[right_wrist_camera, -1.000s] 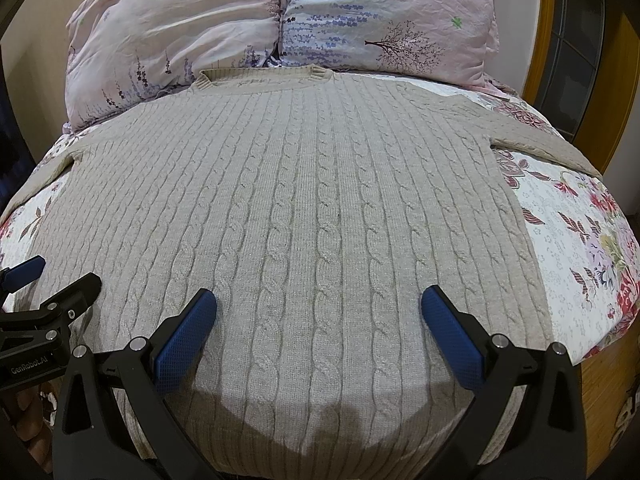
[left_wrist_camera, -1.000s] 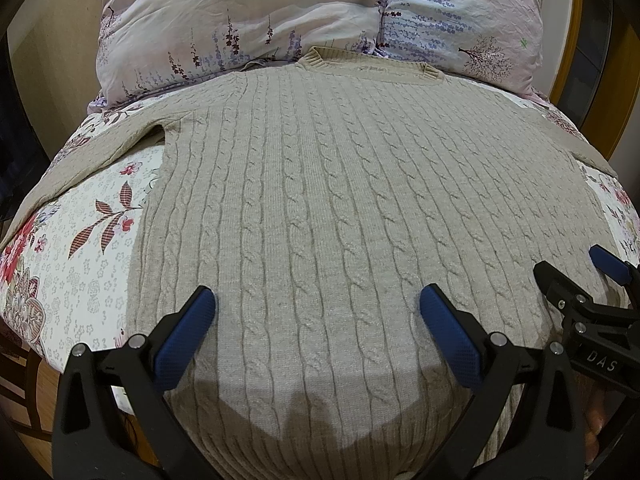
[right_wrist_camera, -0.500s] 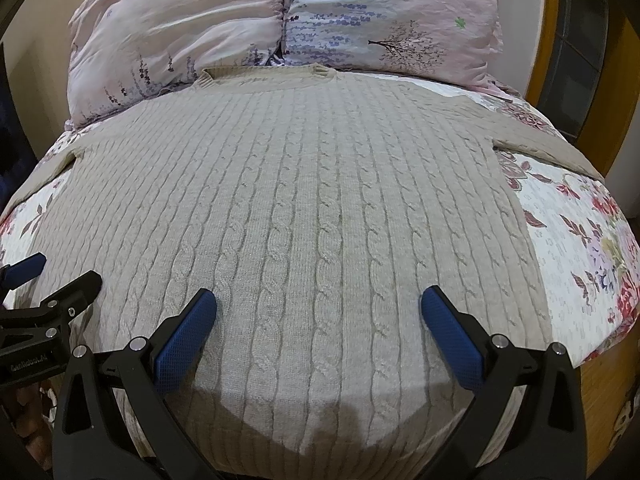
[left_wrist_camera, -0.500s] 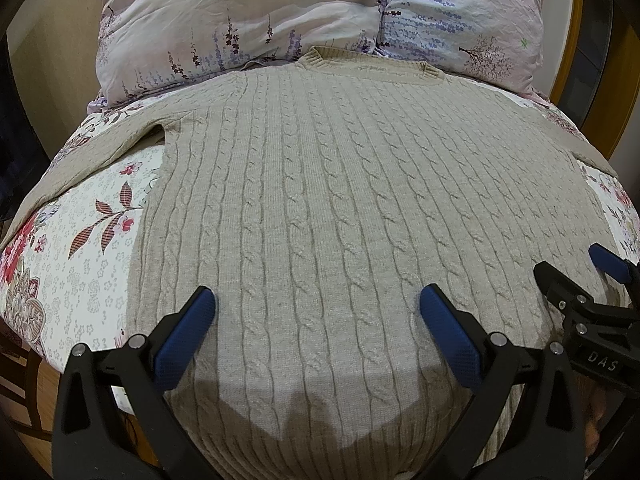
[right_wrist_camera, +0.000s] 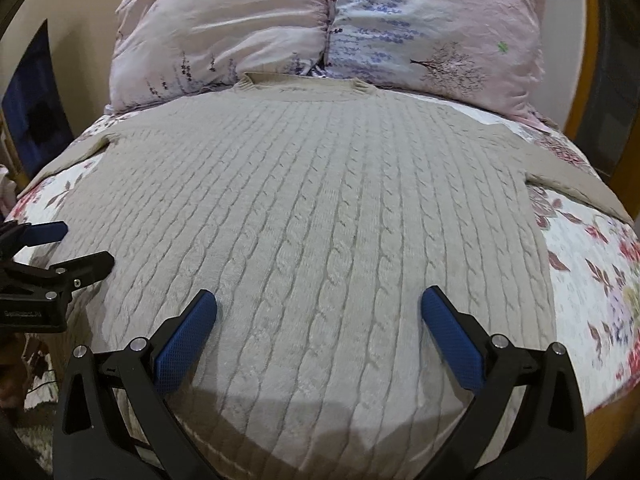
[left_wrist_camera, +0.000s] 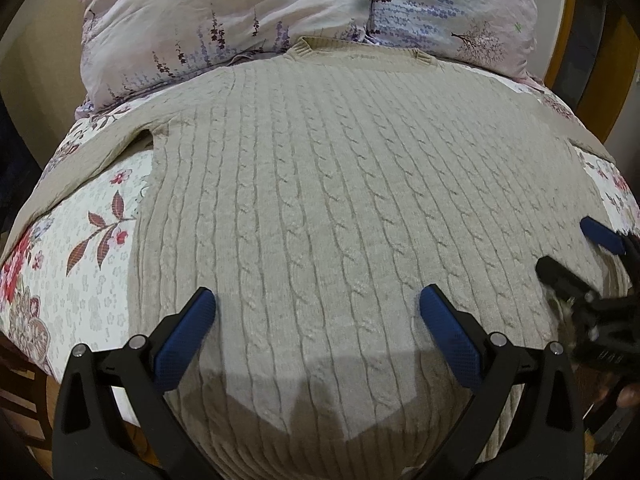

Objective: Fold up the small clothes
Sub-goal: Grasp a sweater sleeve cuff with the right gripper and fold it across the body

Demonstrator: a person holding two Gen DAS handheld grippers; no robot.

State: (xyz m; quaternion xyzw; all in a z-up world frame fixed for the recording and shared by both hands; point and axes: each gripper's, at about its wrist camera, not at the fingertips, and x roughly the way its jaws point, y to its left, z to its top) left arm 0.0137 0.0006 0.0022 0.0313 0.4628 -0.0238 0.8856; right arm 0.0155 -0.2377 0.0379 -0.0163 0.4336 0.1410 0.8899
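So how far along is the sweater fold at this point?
Done: the beige cable-knit sweater lies spread flat on the floral bedspread, collar toward the pillows, sleeves out to the sides. In hand: nothing; the left tool and right tool are both open above the hem end. Left: every fold, since no sleeve or edge is turned over.

both wrist cams low, facing pillows (left_wrist_camera: 304, 20), sharing sweater (left_wrist_camera: 320, 200)
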